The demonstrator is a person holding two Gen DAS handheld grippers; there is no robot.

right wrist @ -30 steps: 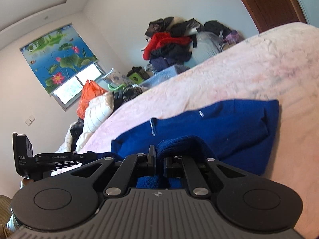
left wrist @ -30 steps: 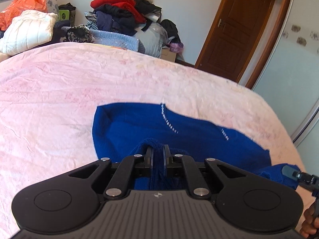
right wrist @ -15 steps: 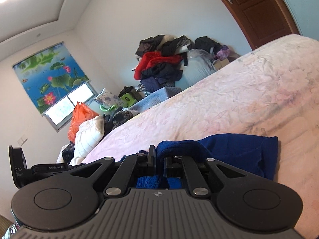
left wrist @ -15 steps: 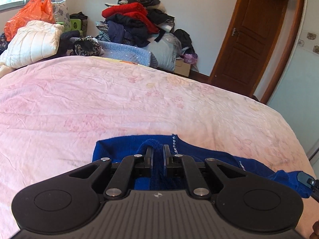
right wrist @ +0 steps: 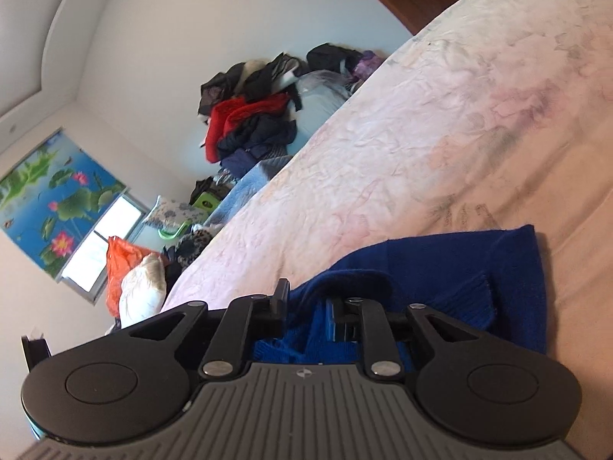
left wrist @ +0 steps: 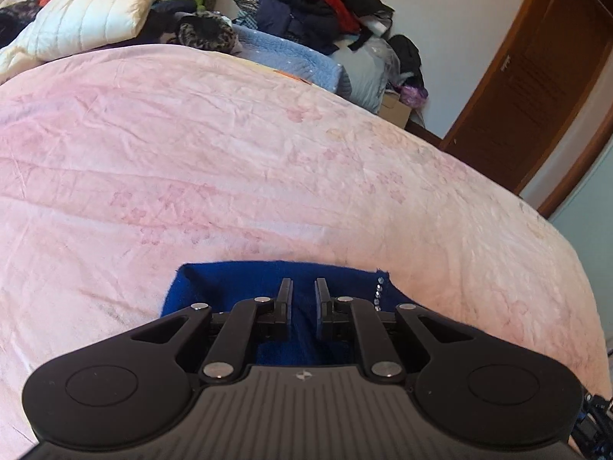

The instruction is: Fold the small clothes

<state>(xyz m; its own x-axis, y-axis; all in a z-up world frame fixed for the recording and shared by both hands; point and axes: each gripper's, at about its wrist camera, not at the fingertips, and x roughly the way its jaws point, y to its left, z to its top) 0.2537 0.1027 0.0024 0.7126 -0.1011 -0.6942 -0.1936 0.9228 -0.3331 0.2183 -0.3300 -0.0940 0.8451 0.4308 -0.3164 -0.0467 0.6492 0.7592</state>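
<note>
both grippers dropped lower, releasing fuzzy blue knit [left wrist: 237, 280].

Rt hand-held gripper [right wrist: 304, 303] jaws opening, blue knit garment [right wrist: 459, 268] bunched btwn them, lying on pink bed [right wrist: 440, 134]. Clothes pile [right wrist: 253, 115] far left by wall.

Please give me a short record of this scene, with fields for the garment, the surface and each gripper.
garment: blue knit garment, lying on the bed
surface: pink bedspread, wrinkled
left gripper: jaws slightly apart, over the garment
right gripper: jaws opening, a fold of the garment between them
background: clothes pile; wooden door
</note>
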